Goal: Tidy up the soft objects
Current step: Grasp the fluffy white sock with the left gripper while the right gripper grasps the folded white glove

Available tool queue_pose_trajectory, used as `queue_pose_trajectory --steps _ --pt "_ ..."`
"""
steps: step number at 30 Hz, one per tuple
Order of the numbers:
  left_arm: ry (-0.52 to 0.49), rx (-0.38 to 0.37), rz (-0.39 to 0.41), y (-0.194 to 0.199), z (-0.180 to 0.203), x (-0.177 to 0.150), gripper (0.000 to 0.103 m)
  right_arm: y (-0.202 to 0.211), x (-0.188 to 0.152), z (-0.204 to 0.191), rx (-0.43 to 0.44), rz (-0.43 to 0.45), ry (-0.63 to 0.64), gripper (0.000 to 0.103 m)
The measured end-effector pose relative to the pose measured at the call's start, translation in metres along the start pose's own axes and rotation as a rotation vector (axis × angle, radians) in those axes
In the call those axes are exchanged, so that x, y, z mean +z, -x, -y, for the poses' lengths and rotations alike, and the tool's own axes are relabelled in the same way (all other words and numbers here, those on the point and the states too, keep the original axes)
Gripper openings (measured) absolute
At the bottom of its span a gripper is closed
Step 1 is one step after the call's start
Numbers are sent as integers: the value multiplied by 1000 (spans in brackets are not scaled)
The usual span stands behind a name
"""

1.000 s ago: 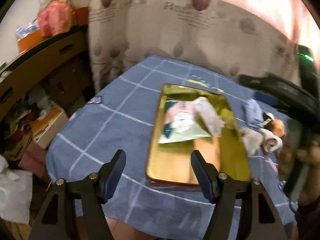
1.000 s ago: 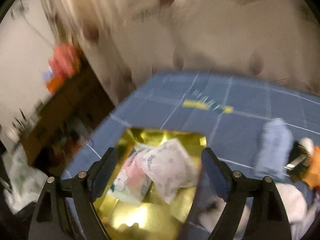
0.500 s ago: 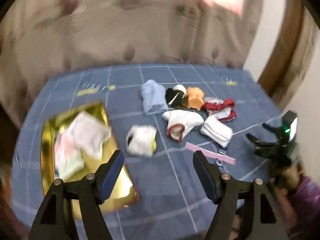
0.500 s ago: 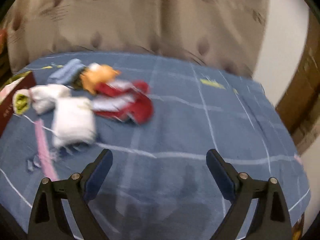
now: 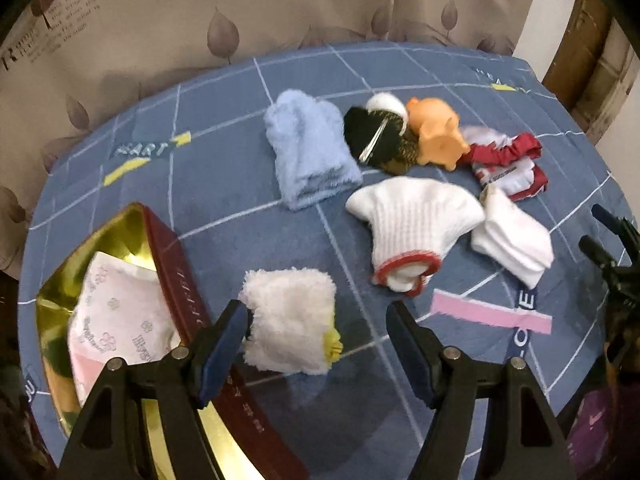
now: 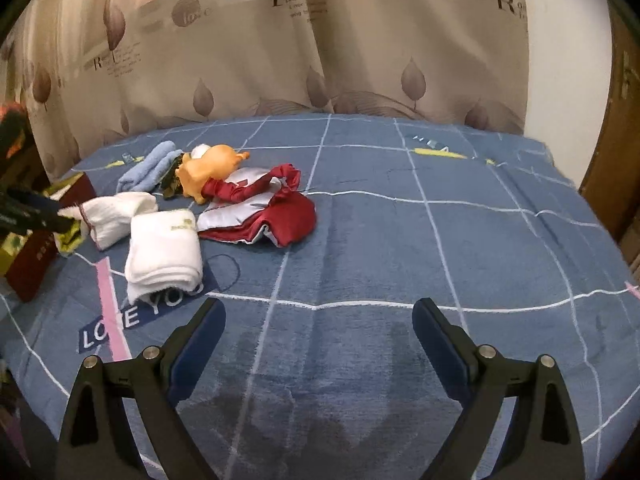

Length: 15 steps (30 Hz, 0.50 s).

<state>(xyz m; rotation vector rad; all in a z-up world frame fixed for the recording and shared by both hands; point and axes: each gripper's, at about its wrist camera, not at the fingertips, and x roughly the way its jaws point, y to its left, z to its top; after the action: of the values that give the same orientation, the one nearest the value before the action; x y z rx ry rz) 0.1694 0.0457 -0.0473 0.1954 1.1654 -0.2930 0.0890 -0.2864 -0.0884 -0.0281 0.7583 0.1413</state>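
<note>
Left wrist view: fluffy white cloth (image 5: 290, 318) lies between the left gripper's (image 5: 318, 326) wide-spread fingers, ungripped.

Black tool (image 5: 318, 332), blue pads (image 5: 224, 350), silver screws.

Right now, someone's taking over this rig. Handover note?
Left gripper: open, holding nothing, above the fluffy white cloth beside the gold tray.
Right gripper: open, empty, over bare blue tablecloth.
Done: a printed white cloth lies in the tray.
Left on the cloth: light blue towel, red-trimmed white sock, folded white socks, red-and-white garment, orange pig toy, a dark item beside it.
Likely next: the fluffy white cloth, nearest the left gripper.
</note>
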Motion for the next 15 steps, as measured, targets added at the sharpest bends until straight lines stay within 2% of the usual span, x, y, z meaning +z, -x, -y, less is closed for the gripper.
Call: queue_pose_trajectory --steps 3,5,7,8,9,11,12,14,15 --pt "9 -22 -20 -12 -7 0 74 -3 2 6 18 -9 -31 94" --pt "16 -78 -10 -18 -11 -2 73 -4 3 8 33 -18 -43 94" --pt "9 -69 7 -18 -11 -2 70 -6 3 10 33 -24 -58 94" --pt "5 -60 4 -20 -11 -2 47 -6 3 11 40 -26 -62 94" --pt "10 -27 -5 -22 -12 -2 36 -7 3 11 43 -29 -64 94" --pt "18 -30 23 -18 -11 -5 31 -8 4 13 40 -36 -72 94" --pt "10 -27 36 -14 -8 -8 30 -9 4 13 45 -41 -73 94" --pt "-1 23 81 -2 1 -14 30 -10 4 14 43 -48 -79 94" --pt "17 12 104 6 3 -18 30 -10 4 14 42 -46 -81 94"
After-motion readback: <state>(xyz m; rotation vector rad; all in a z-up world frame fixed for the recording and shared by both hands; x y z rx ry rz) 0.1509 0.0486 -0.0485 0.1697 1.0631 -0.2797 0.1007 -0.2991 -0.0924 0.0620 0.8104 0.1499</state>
